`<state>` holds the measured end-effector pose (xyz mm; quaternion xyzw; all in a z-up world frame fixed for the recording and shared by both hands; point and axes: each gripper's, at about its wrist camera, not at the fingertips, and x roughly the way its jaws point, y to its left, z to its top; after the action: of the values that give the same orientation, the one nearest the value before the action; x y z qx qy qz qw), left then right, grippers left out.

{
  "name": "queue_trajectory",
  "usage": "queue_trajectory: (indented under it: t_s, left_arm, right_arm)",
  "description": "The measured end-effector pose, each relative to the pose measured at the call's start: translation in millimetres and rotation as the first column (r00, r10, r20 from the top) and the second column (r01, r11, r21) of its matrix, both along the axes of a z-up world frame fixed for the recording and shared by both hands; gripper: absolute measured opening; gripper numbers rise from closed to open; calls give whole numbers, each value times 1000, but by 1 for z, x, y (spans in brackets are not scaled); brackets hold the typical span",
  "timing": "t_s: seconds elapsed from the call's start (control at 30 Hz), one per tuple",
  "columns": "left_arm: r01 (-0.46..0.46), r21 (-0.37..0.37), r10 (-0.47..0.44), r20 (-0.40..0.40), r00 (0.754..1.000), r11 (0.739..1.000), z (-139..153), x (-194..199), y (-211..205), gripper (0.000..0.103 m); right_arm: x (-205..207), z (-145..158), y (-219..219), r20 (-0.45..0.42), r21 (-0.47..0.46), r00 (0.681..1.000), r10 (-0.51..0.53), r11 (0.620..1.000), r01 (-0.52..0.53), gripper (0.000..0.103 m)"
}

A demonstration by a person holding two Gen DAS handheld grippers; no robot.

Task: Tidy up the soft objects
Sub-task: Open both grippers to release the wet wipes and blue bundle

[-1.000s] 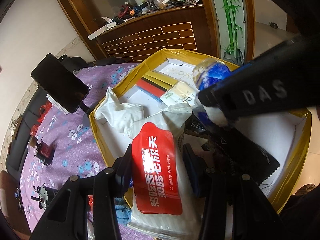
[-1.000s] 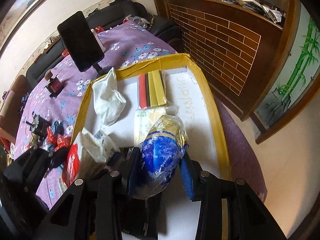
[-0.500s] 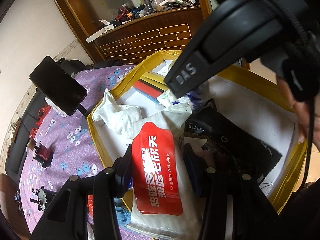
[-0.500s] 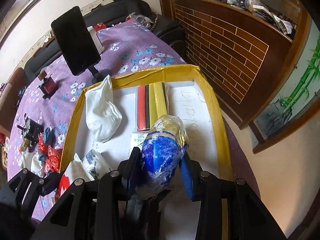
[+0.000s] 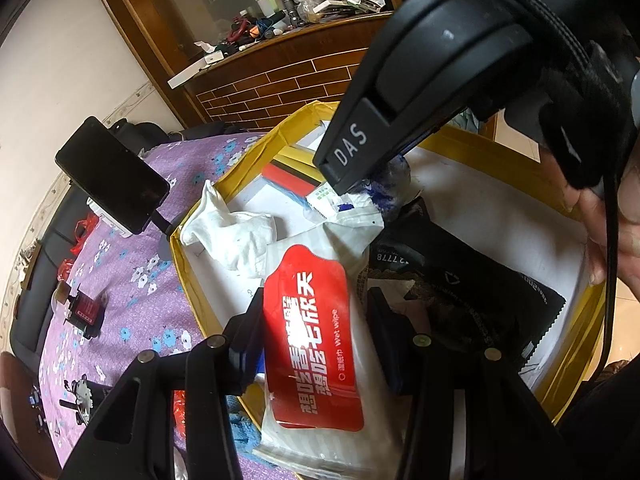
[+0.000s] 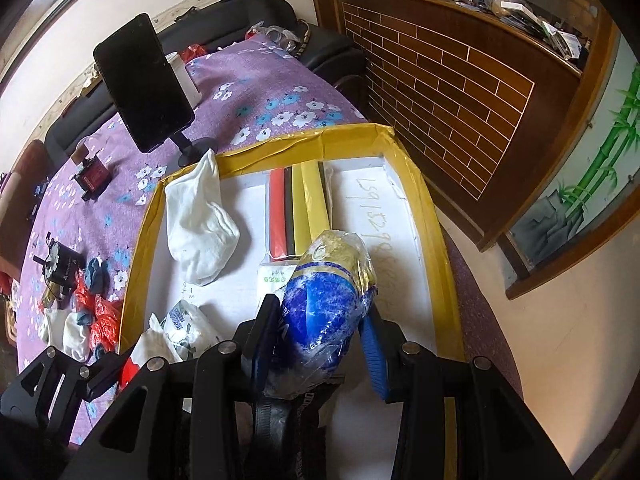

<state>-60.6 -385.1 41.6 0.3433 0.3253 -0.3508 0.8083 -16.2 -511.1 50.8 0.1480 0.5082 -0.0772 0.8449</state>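
In the left wrist view my left gripper (image 5: 316,312) is shut on a white wet-wipe pack (image 5: 316,344) with a red label, held over the near edge of a yellow-rimmed box (image 5: 188,280). In the right wrist view my right gripper (image 6: 320,314) is shut on a blue and gold bundle in clear plastic (image 6: 328,276), held above the box's white floor (image 6: 404,288). The right gripper's black finger (image 5: 352,148) crosses the left wrist view and hides most of the bundle (image 5: 386,188). A white sock (image 6: 200,232) lies inside the box.
The box also holds a packet of red, black and yellow strips (image 6: 298,212) and a black pouch (image 5: 480,296). A phone on a stand (image 6: 144,84) and small clutter (image 6: 80,312) sit on the purple floral cloth (image 6: 256,96). A hand (image 5: 616,216) is at the right edge.
The right gripper with the blue bundle has swung across the box towards its middle, so its finger now covers the bundle in the left wrist view. The left gripper and wipe pack stayed put.
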Motion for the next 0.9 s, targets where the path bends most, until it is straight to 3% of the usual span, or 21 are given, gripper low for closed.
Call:
queue_trajectory:
  t_s: [0.3, 0.43, 0.9]
  left_arm:
    - [-1, -7, 1, 10, 1000, 1000, 3, -3, 0, 55]
    - [-5, -13, 5, 20, 1000, 1000, 6, -4, 1, 62]
    - [-10, -26, 11, 48, 999, 1000, 13, -11, 3, 71]
  right_arm:
    - [-4, 5, 1, 8, 2, 1000, -11, 1000, 11, 46]
    - [-8, 9, -1, 19, 6, 1000, -23, 1000, 23, 53]
    - [-22, 26, -1, 53, -4, 998, -43, 999, 44, 53]
